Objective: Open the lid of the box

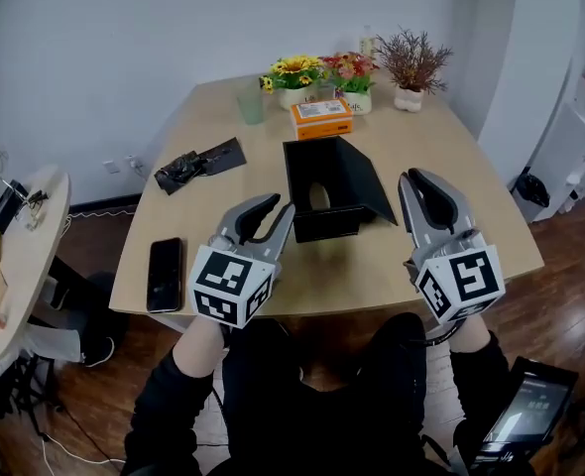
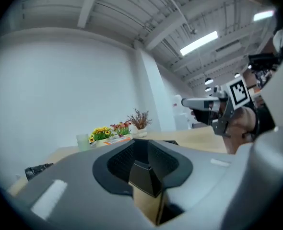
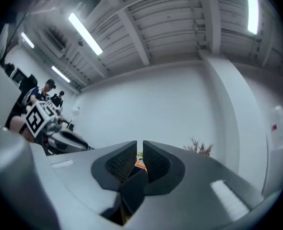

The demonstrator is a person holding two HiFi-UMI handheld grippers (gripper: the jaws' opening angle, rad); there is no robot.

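The black box [image 1: 324, 224] stands in the middle of the wooden table [image 1: 402, 266], seen in the head view. Its lid [image 1: 357, 175] is raised and leans back to the right, and something pale shows inside. My left gripper [image 1: 283, 209] hovers just left of the box's front wall, jaws shut with nothing between them. My right gripper [image 1: 412, 178] hangs to the right of the lid, apart from it, also shut and empty. In the left gripper view the left gripper [image 2: 140, 145] points level across the table. The right gripper [image 3: 138, 150] in its own view shows only a thin slit between its pads.
At the table's far end stand an orange box [image 1: 321, 117], two flower pots [image 1: 294, 77], a dried plant [image 1: 411, 67] and a green cup [image 1: 251, 105]. A black phone [image 1: 165, 274] and a crumpled black bag [image 1: 198, 164] lie left. A round side table [image 1: 15, 256] stands further left.
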